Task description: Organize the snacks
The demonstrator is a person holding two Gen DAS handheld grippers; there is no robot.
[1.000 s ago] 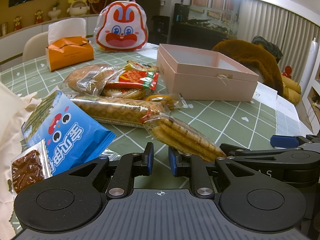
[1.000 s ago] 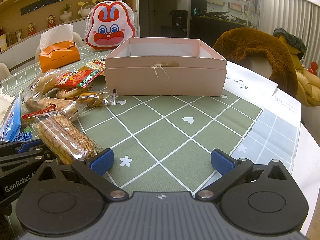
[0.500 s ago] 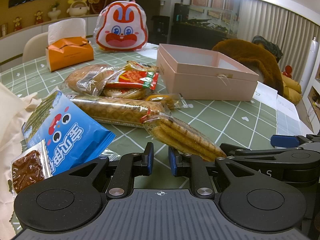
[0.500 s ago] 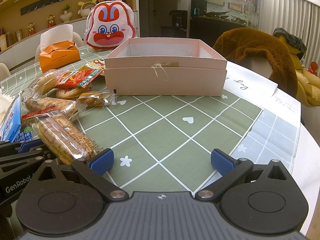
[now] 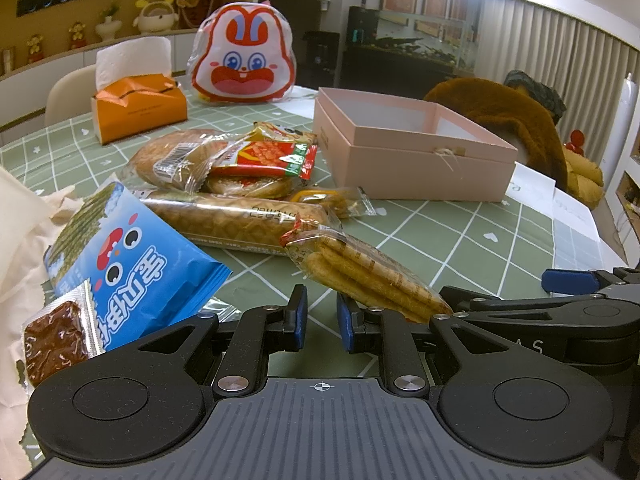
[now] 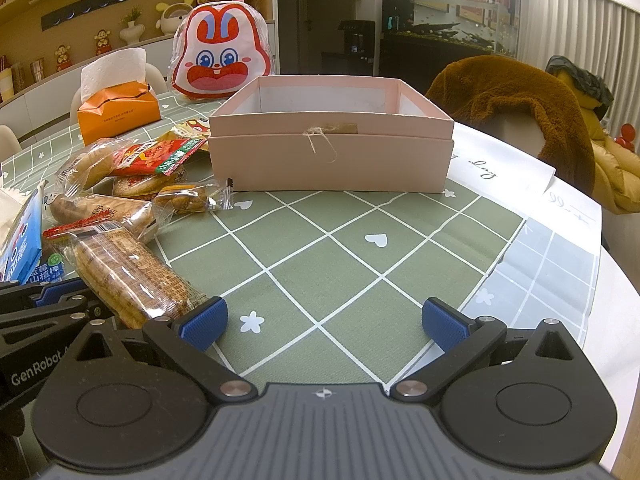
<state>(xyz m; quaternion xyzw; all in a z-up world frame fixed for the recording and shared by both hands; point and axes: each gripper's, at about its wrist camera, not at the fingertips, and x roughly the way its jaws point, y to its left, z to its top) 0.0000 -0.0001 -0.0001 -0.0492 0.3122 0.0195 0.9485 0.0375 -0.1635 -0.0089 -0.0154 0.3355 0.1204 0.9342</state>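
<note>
An open pink box [image 5: 420, 168] [image 6: 328, 160] stands empty on the green checked tablecloth. Left of it lies a heap of wrapped snacks: a red packet [image 5: 272, 156] [image 6: 160, 156], a round bread [image 5: 176, 156], a long waffle loaf [image 5: 236, 220], a small pastry pack [image 5: 332, 200] [image 6: 192, 198], a blue packet [image 5: 128, 268] and a clear pack of wafer biscuits [image 5: 368, 276] [image 6: 128, 276]. My left gripper [image 5: 322, 312] is shut with nothing in it, just short of the wafer pack. My right gripper [image 6: 324, 320] stands wide open over bare cloth, the wafer pack beside its left finger.
A rabbit-face bag [image 5: 244, 64] and an orange tissue box [image 5: 140, 104] stand at the back. A brown fleece [image 6: 512, 108] hangs over a chair behind the box. White cloth [image 5: 20, 240] lies at far left. The table's edge [image 6: 608, 280] curves close on the right.
</note>
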